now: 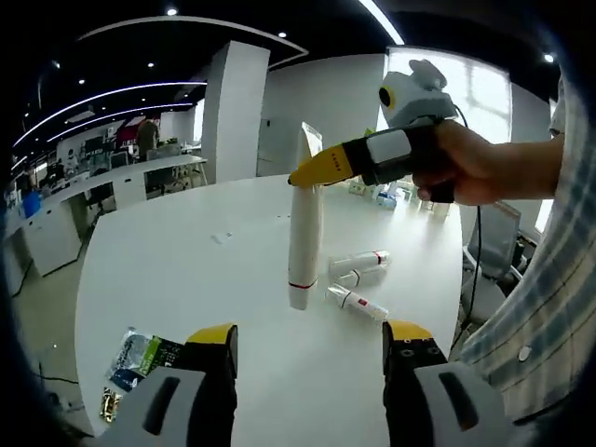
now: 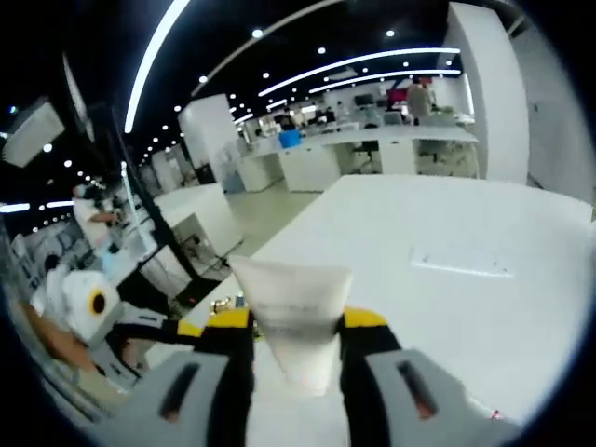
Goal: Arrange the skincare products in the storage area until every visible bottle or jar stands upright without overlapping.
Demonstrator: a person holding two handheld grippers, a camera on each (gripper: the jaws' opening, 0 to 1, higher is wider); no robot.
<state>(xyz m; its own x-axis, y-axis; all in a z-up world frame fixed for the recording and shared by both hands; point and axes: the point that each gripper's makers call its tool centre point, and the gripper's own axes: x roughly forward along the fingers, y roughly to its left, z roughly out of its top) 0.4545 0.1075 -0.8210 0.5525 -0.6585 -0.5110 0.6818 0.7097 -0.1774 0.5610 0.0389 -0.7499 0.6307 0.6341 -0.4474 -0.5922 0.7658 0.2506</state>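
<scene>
On the white surface [image 1: 186, 270] the right tongs [image 1: 300, 175] clamp an upright tube [image 1: 304, 233] at twelve o'clock from the parted left tongs [image 1: 307, 349]

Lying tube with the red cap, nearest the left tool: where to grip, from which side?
Grip the tube mid-body, not at its red-banded cap end. It lies flat on the table, long axis running diagonally, so come from above with the jaws across its width. The left tool is open and closest. Two more tubes lie just behind it, so stay on the near side.
</scene>
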